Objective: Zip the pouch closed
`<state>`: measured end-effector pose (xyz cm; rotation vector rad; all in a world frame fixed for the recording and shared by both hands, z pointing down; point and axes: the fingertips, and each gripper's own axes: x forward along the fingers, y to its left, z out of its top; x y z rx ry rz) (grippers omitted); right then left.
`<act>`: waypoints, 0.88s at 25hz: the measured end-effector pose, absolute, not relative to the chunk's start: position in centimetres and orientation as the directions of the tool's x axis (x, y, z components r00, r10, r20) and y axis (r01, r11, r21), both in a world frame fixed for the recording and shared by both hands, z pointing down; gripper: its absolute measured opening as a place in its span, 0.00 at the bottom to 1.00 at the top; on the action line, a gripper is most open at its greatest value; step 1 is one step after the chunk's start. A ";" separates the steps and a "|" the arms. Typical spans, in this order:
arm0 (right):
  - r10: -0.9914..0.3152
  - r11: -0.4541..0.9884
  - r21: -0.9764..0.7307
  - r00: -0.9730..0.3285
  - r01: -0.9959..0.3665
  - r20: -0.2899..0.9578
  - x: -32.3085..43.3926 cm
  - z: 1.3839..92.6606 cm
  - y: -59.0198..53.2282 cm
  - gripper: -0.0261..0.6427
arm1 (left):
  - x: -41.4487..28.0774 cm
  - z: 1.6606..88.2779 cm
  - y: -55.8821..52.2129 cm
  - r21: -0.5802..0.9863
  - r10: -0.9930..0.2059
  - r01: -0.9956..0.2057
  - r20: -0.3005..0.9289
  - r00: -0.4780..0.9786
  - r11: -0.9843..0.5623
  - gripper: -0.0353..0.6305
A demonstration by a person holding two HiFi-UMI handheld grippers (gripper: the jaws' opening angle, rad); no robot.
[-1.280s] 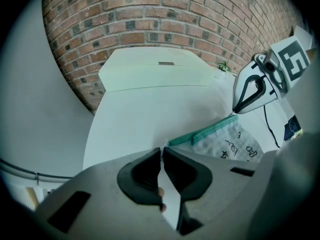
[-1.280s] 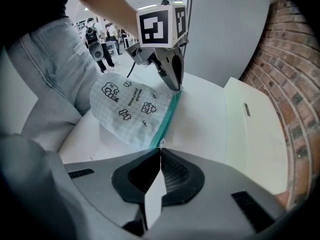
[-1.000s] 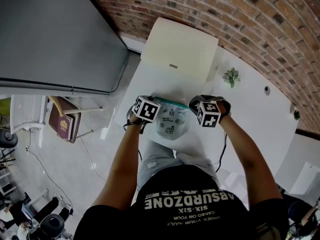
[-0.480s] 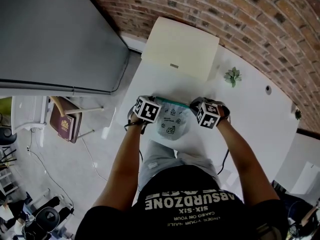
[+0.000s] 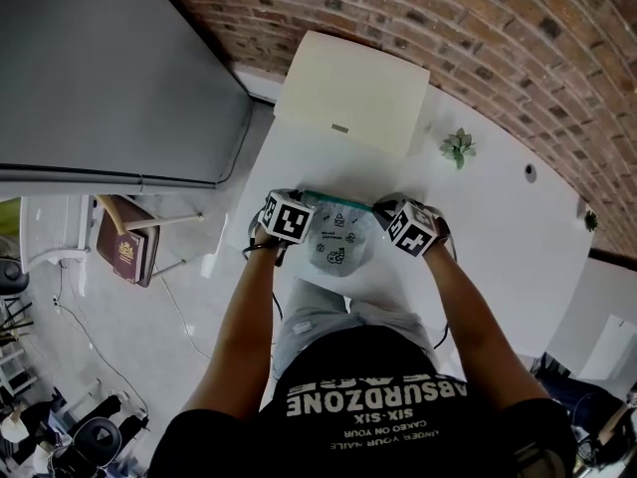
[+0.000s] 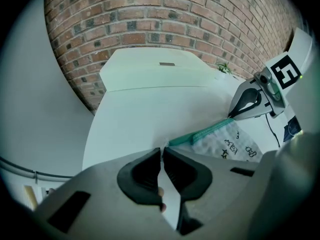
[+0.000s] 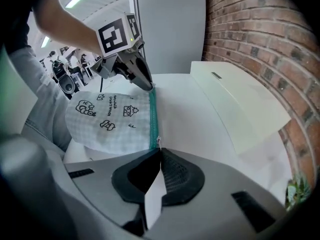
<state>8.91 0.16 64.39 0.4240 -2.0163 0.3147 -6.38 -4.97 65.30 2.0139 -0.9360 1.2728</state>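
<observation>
White worktop (image 5: 498, 237) by brick wall (image 5: 498, 28): left tongs (image 6: 162, 149) pinch pouch (image 5: 338, 244) corner, right tongs (image 7: 160, 150) pinch zip pull (image 7: 159, 143); skewed tug may slip it

Looking down, both ends of the pouch (image 5: 338, 245) disappear under the left gripper (image 6: 162, 149) and right gripper (image 7: 159, 150). Its printed words are too small to read. The plant (image 7: 298, 189), at four o'clock in the right gripper view, is cut off.
</observation>
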 end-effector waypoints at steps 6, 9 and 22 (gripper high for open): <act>-0.207 0.869 -0.027 -0.414 -0.493 0.886 8.8 64.4 0.1 0.04 | -6.5 65.3 -4.9 0.101 -0.296 -0.838 0.907 0.299 -0.536 0.09; -0.222 0.842 -0.043 -0.418 -0.537 0.881 9.1 64.4 0.2 0.04 | -6.8 64.9 -4.9 0.170 -0.264 -0.862 0.908 0.325 -0.478 0.09; -0.327 0.688 -0.146 -0.483 -0.711 0.812 9.7 62.0 -1.0 0.17 | -7.7 61.3 -4.7 0.204 -0.365 -0.881 0.853 0.374 -0.427 0.23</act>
